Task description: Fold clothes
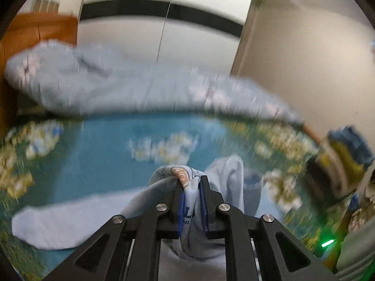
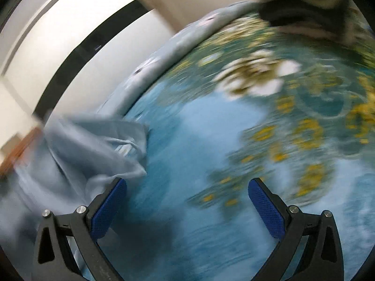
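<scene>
A pale blue garment [image 1: 70, 217] with a small orange print is bunched between the blue pads of my left gripper [image 1: 191, 182], which is shut on it and holds it above the blue floral bedspread [image 1: 105, 140]. One part trails left over the bed. In the right wrist view the same pale blue garment [image 2: 77, 149] hangs at the left, beside the left finger. My right gripper [image 2: 187, 187] is wide open and empty above the bedspread [image 2: 199, 128]. Both views are blurred by motion.
A light blue quilt [image 1: 117, 86] lies rolled along the far edge of the bed; it also shows in the right wrist view [image 2: 168, 51]. A folded stack of dark and yellow clothes [image 1: 339, 164] sits at the right. A white wardrobe [image 1: 145, 35] stands behind.
</scene>
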`<act>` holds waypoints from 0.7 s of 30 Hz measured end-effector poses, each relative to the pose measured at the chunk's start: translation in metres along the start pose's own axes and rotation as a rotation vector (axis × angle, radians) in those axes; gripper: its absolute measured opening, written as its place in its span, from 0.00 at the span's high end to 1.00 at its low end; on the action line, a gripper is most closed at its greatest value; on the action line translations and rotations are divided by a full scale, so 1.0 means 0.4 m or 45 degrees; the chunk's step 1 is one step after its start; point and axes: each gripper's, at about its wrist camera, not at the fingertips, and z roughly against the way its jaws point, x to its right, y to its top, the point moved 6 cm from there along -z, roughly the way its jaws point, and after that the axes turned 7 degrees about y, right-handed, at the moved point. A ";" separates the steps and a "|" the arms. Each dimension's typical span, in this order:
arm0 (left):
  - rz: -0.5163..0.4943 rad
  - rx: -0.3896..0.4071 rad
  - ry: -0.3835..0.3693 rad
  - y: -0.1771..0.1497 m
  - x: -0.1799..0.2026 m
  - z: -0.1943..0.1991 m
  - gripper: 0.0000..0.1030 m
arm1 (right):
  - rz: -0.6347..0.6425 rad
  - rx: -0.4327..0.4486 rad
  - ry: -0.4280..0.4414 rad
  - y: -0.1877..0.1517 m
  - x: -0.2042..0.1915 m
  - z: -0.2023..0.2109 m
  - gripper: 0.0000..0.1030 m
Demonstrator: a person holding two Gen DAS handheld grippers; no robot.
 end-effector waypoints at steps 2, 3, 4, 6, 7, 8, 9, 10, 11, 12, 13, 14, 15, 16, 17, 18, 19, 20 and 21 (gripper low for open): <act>0.051 -0.112 0.000 -0.059 -0.023 -0.055 0.87 | -0.056 0.038 -0.058 0.018 0.034 0.009 0.00; 0.065 -0.149 0.008 -0.094 -0.037 -0.064 0.87 | -0.072 0.027 -0.064 0.023 0.039 0.000 0.00; 0.075 -0.181 0.016 -0.128 -0.049 -0.073 0.87 | -0.082 0.010 -0.064 0.022 0.041 -0.006 0.00; 0.041 -0.218 0.016 -0.189 -0.067 -0.068 0.87 | -0.066 -0.015 -0.052 0.020 0.030 -0.021 0.00; 0.019 -0.231 0.008 -0.217 -0.075 -0.059 0.86 | -0.045 -0.023 -0.047 0.019 0.020 -0.027 0.00; 0.006 -0.233 -0.006 -0.236 -0.085 -0.043 0.85 | -0.016 -0.044 -0.009 0.014 0.000 -0.034 0.00; -0.003 -0.232 -0.022 -0.255 -0.096 -0.026 0.80 | 0.016 -0.061 0.020 0.004 -0.014 -0.038 0.00; 0.004 -0.223 -0.041 -0.270 -0.113 -0.005 0.74 | 0.048 -0.079 0.048 -0.007 -0.029 -0.041 0.00; 0.024 -0.209 -0.056 -0.276 -0.132 0.015 0.71 | 0.080 -0.096 0.077 -0.018 -0.044 -0.044 0.00; 0.047 -0.193 -0.068 -0.283 -0.153 0.033 0.64 | 0.125 -0.115 0.098 -0.026 -0.062 -0.052 0.00; 0.077 -0.172 -0.069 -0.286 -0.177 0.047 0.55 | 0.172 -0.134 0.119 -0.035 -0.081 -0.061 0.00; 0.107 -0.150 -0.069 -0.290 -0.202 0.060 0.51 | 0.210 -0.141 0.133 -0.042 -0.096 -0.067 0.00; 0.138 -0.129 -0.069 -0.294 -0.226 0.073 0.46 | 0.253 -0.140 0.130 -0.050 -0.108 -0.071 0.00; 0.165 -0.109 -0.066 -0.298 -0.250 0.084 0.45 | 0.296 -0.139 0.126 -0.059 -0.120 -0.074 0.02; 0.183 -0.099 -0.048 -0.301 -0.270 0.085 0.44 | 0.329 -0.136 0.109 -0.063 -0.125 -0.078 0.03; 0.202 -0.096 -0.024 -0.308 -0.294 0.082 0.43 | 0.361 -0.133 0.092 -0.068 -0.130 -0.082 0.07; 0.222 -0.105 -0.008 -0.320 -0.316 0.079 0.43 | 0.394 -0.130 0.075 -0.072 -0.135 -0.086 0.09; 0.241 -0.116 -0.008 -0.332 -0.334 0.076 0.43 | 0.409 -0.128 0.054 -0.071 -0.135 -0.091 0.14; 0.262 -0.128 -0.009 -0.345 -0.352 0.073 0.43 | 0.424 -0.126 0.034 -0.069 -0.135 -0.096 0.19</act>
